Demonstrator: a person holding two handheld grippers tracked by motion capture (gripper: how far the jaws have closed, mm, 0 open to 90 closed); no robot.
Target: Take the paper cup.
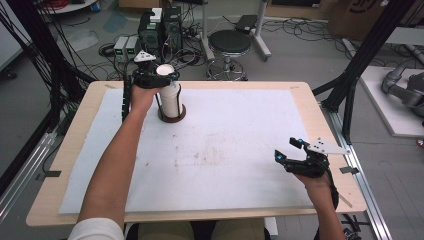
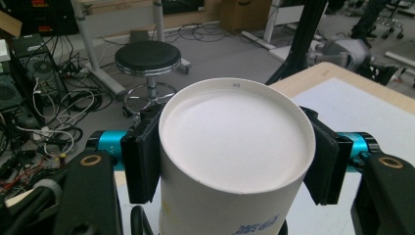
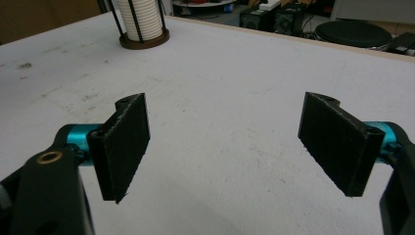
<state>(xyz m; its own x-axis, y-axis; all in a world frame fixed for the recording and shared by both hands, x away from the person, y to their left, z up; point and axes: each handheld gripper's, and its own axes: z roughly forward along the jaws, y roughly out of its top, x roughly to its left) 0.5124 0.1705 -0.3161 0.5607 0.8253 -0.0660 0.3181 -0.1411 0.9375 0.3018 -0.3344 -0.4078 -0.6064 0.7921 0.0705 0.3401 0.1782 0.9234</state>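
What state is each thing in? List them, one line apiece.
Left gripper: shut on the top paper cup, pads against both sides.
Top paper cup: upside down, white bottom facing up, on the stack.
Cup stack: upright inside the rod holder.
Holder: standing on the white mat, brown round base flat.
Right gripper: open, nothing between its pads, above the mat.
White mat: flat, lightly stained.

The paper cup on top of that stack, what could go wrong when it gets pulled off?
The left gripper squeezes the top paper cup from both sides, so its thin wall might crumple. The cups are nested inside a holder of thin rods, so two might lift together, or the holder might tip. The right gripper hangs open, far from the holder, and cannot steady it.
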